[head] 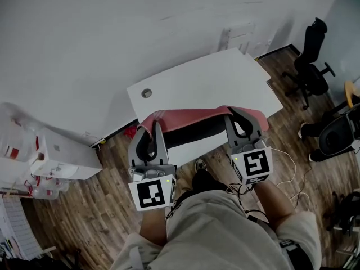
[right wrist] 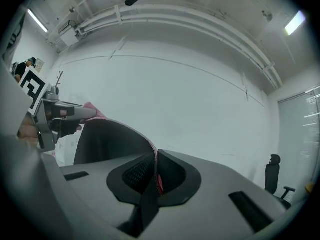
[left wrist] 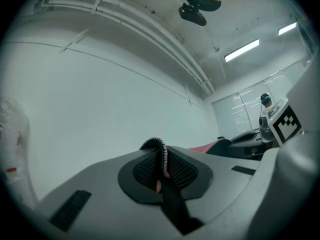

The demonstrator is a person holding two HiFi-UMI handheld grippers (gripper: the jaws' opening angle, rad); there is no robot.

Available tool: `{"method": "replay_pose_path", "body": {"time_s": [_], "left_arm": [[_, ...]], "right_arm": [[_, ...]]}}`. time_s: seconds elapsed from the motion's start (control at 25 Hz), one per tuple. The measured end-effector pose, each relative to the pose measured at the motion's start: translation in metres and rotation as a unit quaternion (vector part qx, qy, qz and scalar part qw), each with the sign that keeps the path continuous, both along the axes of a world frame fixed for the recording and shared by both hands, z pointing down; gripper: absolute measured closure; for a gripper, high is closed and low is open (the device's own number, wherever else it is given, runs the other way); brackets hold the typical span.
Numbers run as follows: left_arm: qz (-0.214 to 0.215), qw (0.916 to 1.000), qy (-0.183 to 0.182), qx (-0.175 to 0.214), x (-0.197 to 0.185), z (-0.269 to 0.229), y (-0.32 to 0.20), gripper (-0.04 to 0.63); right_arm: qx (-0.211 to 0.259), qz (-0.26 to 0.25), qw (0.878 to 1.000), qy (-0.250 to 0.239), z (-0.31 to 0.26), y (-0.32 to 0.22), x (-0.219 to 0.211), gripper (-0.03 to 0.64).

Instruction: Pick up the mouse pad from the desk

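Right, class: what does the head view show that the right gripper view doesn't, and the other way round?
Head view only: the white desk, the wood floor and the person's legs. Right gripper view only: the ceiling light, and the right gripper seen close, its jaws shut on the pad's stitched edge. Both: the pad, the left gripper holding its other end, and the black chair.
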State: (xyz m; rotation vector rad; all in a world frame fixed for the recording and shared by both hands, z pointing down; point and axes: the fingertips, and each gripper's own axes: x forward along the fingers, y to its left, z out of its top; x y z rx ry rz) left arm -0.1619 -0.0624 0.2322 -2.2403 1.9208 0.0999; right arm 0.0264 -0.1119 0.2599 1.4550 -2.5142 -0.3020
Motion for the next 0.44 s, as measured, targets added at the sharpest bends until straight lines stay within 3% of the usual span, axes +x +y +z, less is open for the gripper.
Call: {"method": "replay_pose_path", "body": {"time_s": [0.44], "left_arm": [[0.012, 0.9999, 0.000, -0.006, 0.0067, 0.0053, 0.0054, 0.563]], "right_arm": [[-0.003, 0.014, 1.000, -0.007, 0.0001, 0.0103, 0.0085, 0.568]]}}
